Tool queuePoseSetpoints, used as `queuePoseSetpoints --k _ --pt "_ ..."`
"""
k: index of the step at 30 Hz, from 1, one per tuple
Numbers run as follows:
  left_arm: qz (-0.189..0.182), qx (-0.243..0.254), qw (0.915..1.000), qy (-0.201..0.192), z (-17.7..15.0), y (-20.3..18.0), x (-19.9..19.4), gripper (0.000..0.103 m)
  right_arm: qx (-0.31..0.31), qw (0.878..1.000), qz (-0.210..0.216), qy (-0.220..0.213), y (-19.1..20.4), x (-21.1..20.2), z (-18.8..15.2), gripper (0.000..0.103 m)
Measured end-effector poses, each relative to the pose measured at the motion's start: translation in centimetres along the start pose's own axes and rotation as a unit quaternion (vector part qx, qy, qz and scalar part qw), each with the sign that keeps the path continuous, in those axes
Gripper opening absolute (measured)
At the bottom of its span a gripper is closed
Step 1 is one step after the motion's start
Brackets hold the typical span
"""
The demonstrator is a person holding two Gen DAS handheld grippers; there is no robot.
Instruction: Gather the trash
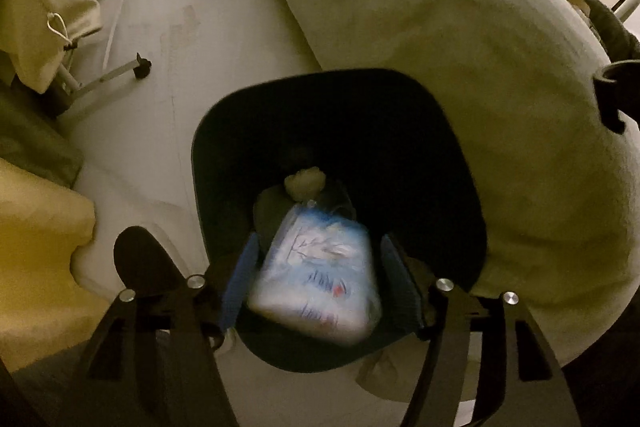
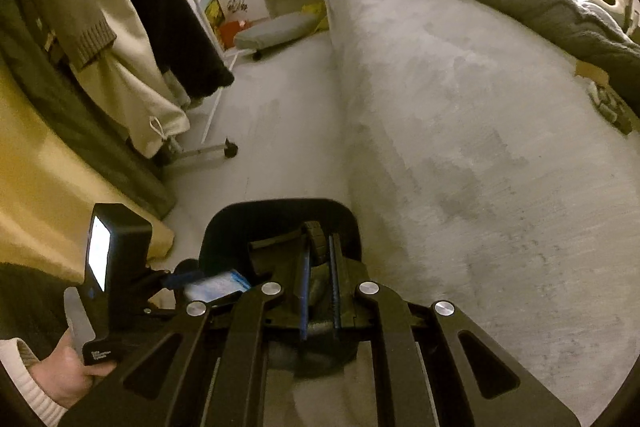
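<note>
Your left gripper is wide open w/ a blue-white packet between its blue pads, not pinched, down in the black bin. Your right gripper is nearly shut on the bin's rim. Bin sits on the pale floor, right by the bed.
</note>
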State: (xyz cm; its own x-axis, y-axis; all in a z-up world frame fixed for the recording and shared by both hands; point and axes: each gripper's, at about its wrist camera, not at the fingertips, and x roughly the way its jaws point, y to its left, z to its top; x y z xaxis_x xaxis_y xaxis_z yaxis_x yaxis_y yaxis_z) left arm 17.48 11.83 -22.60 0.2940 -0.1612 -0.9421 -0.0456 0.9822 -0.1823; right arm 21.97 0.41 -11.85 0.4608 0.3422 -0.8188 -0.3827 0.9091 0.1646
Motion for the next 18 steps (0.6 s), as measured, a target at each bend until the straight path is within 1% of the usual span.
queuePoseSetpoints --k 5,9,11,18 --pt "-0.003 0.0 1.0 -0.004 -0.5 0.3 -0.2 0.07 -0.001 1.0 0.003 0.019 0.7 1.5 -0.1 0.008" --pt "0.002 0.006 0.9998 -0.018 -1.0 0.5 -0.5 0.067 -0.002 0.999 0.006 0.034 1.4 2.8 -0.1 0.008" --pt "0.006 0.006 0.9997 -0.025 -1.3 0.9 -1.0 0.063 -0.002 0.999 0.008 0.042 1.8 3.5 -0.2 0.008" --pt "0.015 -0.008 0.9989 -0.044 -1.6 3.6 -2.4 0.055 0.001 0.996 0.003 0.084 3.0 7.1 -1.0 0.008"
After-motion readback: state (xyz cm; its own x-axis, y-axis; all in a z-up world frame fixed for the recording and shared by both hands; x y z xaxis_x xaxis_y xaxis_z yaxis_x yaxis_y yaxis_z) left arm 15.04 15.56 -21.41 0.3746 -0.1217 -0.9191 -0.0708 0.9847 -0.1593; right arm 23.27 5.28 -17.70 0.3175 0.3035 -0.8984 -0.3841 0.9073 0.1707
